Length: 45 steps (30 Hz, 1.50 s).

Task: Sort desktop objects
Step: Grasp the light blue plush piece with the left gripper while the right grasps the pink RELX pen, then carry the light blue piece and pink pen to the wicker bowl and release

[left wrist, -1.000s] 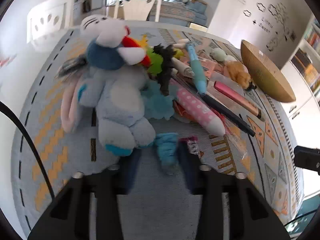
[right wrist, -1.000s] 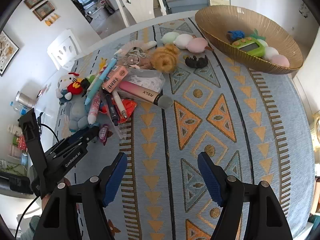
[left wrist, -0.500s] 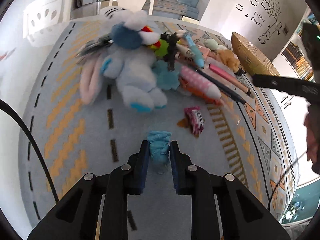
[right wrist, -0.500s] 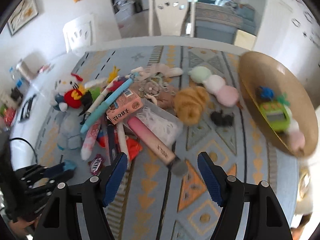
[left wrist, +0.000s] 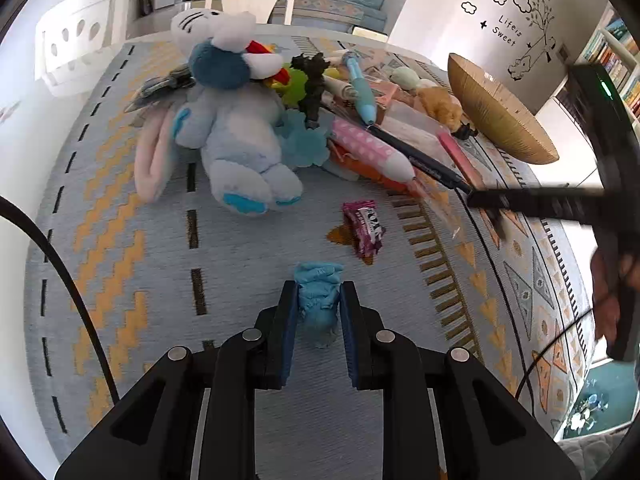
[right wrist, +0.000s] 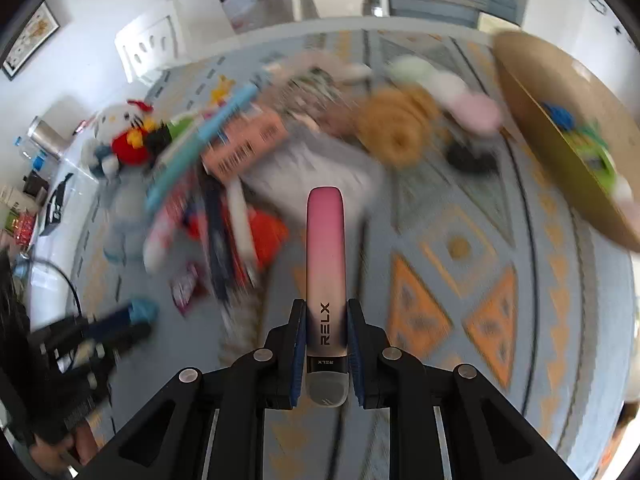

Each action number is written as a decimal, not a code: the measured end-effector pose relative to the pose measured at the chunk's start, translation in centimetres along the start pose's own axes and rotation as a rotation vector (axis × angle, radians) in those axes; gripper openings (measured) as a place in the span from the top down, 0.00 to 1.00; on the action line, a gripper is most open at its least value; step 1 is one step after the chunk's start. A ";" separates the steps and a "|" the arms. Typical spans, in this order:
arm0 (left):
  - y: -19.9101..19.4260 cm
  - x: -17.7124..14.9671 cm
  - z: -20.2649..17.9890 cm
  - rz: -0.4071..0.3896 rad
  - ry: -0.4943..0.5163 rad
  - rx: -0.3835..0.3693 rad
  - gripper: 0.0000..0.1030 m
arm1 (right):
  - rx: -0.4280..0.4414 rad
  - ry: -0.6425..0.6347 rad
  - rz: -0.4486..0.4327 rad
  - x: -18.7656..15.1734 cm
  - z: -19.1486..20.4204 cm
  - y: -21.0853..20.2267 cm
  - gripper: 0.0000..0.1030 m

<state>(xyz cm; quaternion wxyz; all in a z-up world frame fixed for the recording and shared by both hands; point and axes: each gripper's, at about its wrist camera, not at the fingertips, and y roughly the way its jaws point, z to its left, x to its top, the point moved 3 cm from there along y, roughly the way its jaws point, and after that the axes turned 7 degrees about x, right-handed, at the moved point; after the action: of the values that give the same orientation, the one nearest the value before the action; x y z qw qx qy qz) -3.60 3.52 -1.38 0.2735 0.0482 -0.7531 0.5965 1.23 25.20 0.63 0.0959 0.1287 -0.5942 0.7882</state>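
Observation:
My left gripper [left wrist: 319,312] is shut on a small blue squishy toy [left wrist: 319,292] and holds it above the patterned cloth. My right gripper [right wrist: 326,332] is shut on a pink RELX stick [right wrist: 325,264] that points forward, lifted over the cloth. The pile of toys and pens lies ahead: a blue plush rabbit [left wrist: 236,136], a pink dotted pen [left wrist: 370,150], a teal pen [left wrist: 362,94]. A purple candy wrapper [left wrist: 364,228] lies alone in front of the left gripper. The right gripper also shows in the left wrist view [left wrist: 500,202].
A wooden bowl [right wrist: 560,136] with small toys stands at the right edge of the table. A Hello Kitty plush [right wrist: 120,140], a tan scrunchie [right wrist: 396,128] and a pink box [right wrist: 244,148] lie in the pile. White chairs stand behind the table.
My right gripper went from open and empty to shut on the pink RELX stick and lifted it. My left gripper keeps its hold on the blue toy and has drawn back slightly.

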 end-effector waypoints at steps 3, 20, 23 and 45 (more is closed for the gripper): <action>0.3 0.0 0.0 0.007 -0.001 -0.014 0.83 | -0.016 0.034 0.015 -2.5 -1.3 -0.6 0.82; 0.2 -0.3 -1.4 0.010 0.053 0.044 0.71 | -0.059 0.133 0.016 -3.1 -2.0 0.1 0.56; 0.1 -0.8 -2.1 -0.028 0.096 0.104 0.74 | -0.080 0.136 -0.008 -3.1 -1.6 0.1 0.60; -3.8 3.4 -9.7 -0.083 0.089 -0.014 0.81 | 0.193 0.275 -0.008 -6.9 -7.6 -6.3 0.87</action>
<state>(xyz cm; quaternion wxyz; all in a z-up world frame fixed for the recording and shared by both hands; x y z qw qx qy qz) -1.55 12.32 4.89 0.3317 0.0510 -0.7415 0.5809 8.96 34.23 2.18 0.1668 0.0307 -0.4966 0.8512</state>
